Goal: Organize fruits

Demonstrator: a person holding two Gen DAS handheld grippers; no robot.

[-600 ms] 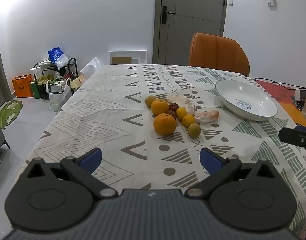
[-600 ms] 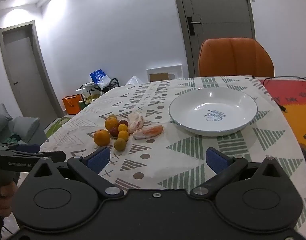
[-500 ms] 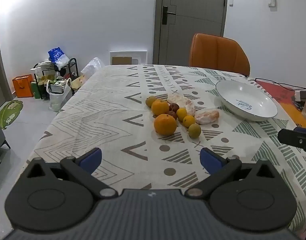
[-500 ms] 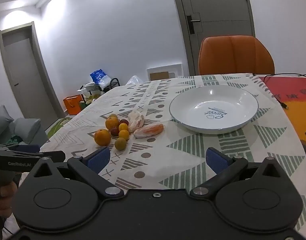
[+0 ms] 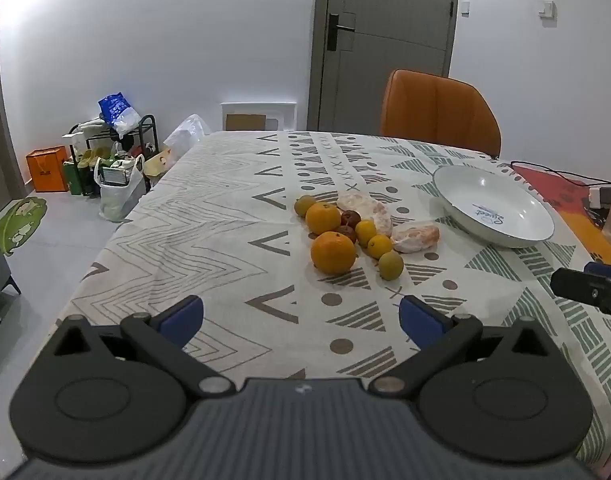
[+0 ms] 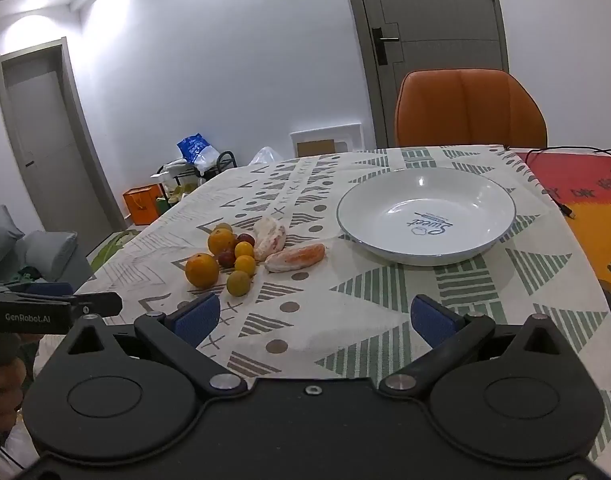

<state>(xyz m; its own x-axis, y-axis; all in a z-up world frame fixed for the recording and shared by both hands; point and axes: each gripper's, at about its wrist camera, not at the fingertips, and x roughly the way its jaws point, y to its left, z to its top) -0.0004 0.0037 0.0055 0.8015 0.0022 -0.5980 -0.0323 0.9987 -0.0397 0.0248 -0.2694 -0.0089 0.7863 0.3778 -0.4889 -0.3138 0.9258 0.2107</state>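
So both tongs are just hanging over the near edge of the table with nothing in them: the left gripper [image 5: 301, 318] has its blue pads spread wide with only tablecloth [image 5: 209, 216] between them, and the right gripper [image 6: 313, 320] is spread just as wide, also empty. The fruit is all bunched in one little pile around the middle of the cloth: a big orange [image 5: 333, 252] nearest, a second orange [image 5: 323, 218] right behind it, a couple of dark red small fruits [image 5: 351, 218] tucked between them, three small yellow ones [image 5: 379, 246] trailing toward the near right, and a greenish one [image 5: 305, 205] at the far left of the pile. Two peeled citrus pieces [image 5: 415, 239] lie on the right side of the bunch, touching or nearly touching the rest. The white bowl [image 6: 477, 236] sits empty to the right of the pile, a bit apart from it, with blue writing inside. Nothing stands between the tongs and the fruit, just open patterned cloth. Behind the table there's an orange chair [image 6: 469, 108] pushed up to the far edge, a grey door [image 5: 387, 40], and a cluttered rack with bags [image 5: 113, 152] on the floor at far left. A black cable [image 6: 561, 152] runs over the red mat [image 6: 585, 184] at the right.
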